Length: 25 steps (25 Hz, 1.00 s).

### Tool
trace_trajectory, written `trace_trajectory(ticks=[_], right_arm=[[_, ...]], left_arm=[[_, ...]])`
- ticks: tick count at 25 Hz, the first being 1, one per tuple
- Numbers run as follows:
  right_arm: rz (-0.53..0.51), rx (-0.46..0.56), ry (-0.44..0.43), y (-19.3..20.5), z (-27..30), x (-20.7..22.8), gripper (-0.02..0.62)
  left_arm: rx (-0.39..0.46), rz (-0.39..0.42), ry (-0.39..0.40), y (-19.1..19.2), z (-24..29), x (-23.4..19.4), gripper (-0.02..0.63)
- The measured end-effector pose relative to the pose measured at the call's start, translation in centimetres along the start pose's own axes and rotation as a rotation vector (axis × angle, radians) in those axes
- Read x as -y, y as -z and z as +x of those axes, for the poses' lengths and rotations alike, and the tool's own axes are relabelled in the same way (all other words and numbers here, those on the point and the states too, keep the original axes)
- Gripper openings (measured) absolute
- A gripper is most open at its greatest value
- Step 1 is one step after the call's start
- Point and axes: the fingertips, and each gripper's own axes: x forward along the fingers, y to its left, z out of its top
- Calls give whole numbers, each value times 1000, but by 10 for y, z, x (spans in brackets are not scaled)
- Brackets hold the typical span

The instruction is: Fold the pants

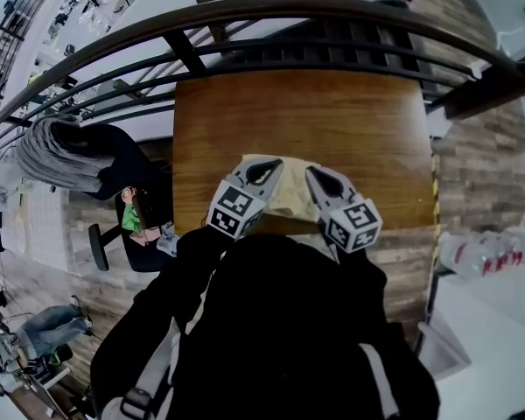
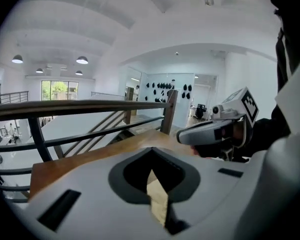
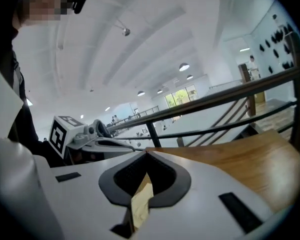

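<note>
Both sets of jaws were pinched shut on the pale beige cloth pants [image 1: 290,197], which the grey-white left gripper [image 1: 261,173] and right gripper [image 1: 326,183] held side by side over the brown wooden table [image 1: 315,116].

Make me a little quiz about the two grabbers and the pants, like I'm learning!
1. True or false: the pants lie spread flat over the whole wooden table.
2. Look at the left gripper and the right gripper. Which is shut on the pants? A) left only B) right only C) both
3. What colour are the pants?

Key: 1 false, they are bunched at the near edge between the grippers and most of the table is bare. 2 C, each gripper view shows fabric pinched in closed jaws. 3 beige.
</note>
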Motion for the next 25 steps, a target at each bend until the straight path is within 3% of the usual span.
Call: trace_trajectory(ticks=[10,18,25], right_arm=[[-32,227,42,-108,-15,-12,5],[-49,277,86,-143,-24,-11,5],[-46,281,126,-153,-30,-8,5]], left_arm=[[170,-47,-107,-89,-24,-18,2],[280,-38,-158,-137,-40,-15,2],[340,-66,-203,-156,-58,-17,2]])
